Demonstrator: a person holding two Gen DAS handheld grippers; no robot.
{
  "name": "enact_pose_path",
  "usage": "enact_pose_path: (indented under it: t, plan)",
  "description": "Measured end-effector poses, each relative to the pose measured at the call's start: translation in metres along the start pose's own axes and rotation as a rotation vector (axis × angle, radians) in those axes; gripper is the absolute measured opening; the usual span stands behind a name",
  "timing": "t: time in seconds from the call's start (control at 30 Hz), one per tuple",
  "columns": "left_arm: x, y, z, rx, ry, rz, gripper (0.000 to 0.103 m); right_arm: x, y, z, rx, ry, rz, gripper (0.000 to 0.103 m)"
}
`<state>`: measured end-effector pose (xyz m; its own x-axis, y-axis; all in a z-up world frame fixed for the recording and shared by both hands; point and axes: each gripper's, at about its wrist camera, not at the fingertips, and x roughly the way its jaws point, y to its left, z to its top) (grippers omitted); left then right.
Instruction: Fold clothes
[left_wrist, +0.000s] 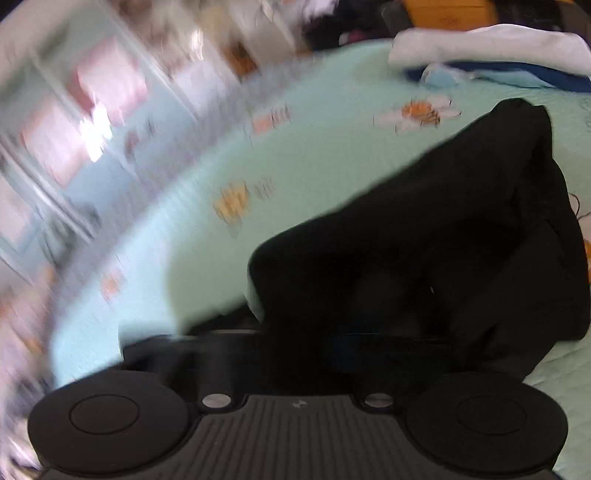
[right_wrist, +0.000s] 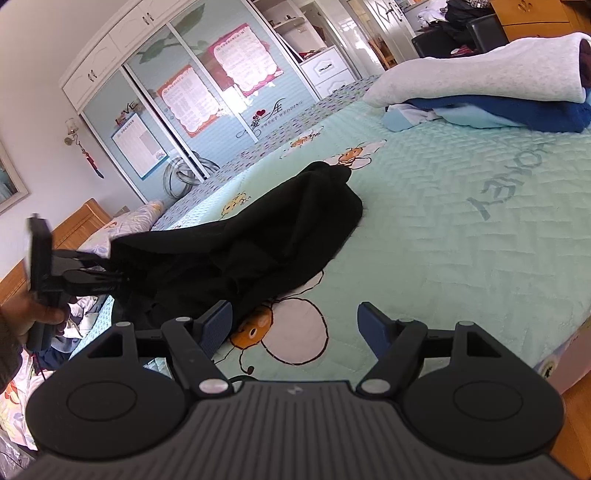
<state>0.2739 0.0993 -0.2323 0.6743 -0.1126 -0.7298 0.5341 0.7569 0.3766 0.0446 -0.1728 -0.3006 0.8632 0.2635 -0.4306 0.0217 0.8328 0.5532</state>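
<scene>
- Midway across a mint-green bedspread (right_wrist: 461, 221), a black garment (right_wrist: 258, 236) lies bunched in a long heap, one end drawn up off the bed.
- Left claw (right_wrist: 118, 282), seen from the right wrist camera off to that claw's left, is clamped on the garment's raised end; a hand (right_wrist: 37, 314) grips its handle.
- From the left wrist camera the garment (left_wrist: 424, 240) fills the space straight ahead of the left claw and hides both fingers; the cloth trails forward and to the right onto the bedspread (left_wrist: 295, 166).
- Right claw (right_wrist: 293, 328) hangs with its blue-padded fingers (right_wrist: 216, 325) spread wide and nothing between them.
- Its left finger sits just beside the near edge of the garment; whether they touch cannot be told.
- A printed bee (right_wrist: 280, 328) on the bedspread shows between the spread fingers.
- Far ahead and to the right of the right claw, a stack of folded items (right_wrist: 498, 92) rests on the bed: white on top, dark blue and light blue beneath.
- Ahead and to the left stands a wardrobe (right_wrist: 177, 92) with sliding doors and pink-bordered posters.
- Left wrist view is blurred along its left side, where the wardrobe (left_wrist: 92, 110) smears.
</scene>
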Motion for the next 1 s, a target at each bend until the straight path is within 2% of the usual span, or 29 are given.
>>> enact_pose_path:
  t: [0.03,0.2,0.4,0.5,0.57,0.7,0.87,0.93,1.0]
  plan:
    - [-0.003,0.005,0.002,-0.048,-0.008,-0.005,0.001,0.000,0.000,0.000,-0.001,-0.001,0.001,0.076]
    - [-0.054,0.016,0.038,-0.112,-0.186,0.175,0.001,-0.005,-0.003,0.001,0.016,-0.022,-0.009,0.076]
    - [-0.138,0.039,0.115,-0.085,-0.404,0.411,0.001,-0.007,-0.001,0.002,0.015,-0.038,-0.005,0.076]
    - [-0.174,0.056,0.133,-0.090,-0.459,0.508,0.002,-0.008,-0.002,0.003,0.017,-0.039,-0.004,0.076]
    - [-0.196,0.070,0.130,-0.120,-0.484,0.543,0.002,-0.008,-0.004,0.003,0.020,-0.043,-0.004,0.076]
    - [-0.228,0.093,0.108,-0.158,-0.498,0.540,0.002,-0.007,-0.010,0.002,0.033,-0.035,-0.011,0.076]
    - [-0.230,0.108,0.069,-0.129,-0.358,0.548,0.002,0.000,0.001,0.002,0.006,-0.002,0.013,0.076]
    - [-0.228,0.114,0.048,-0.165,-0.335,0.558,0.002,0.004,0.009,0.003,-0.019,0.016,0.032,0.076]
    - [-0.223,0.127,0.021,-0.249,-0.320,0.563,0.003,0.007,0.017,0.004,-0.044,0.033,0.052,0.076]
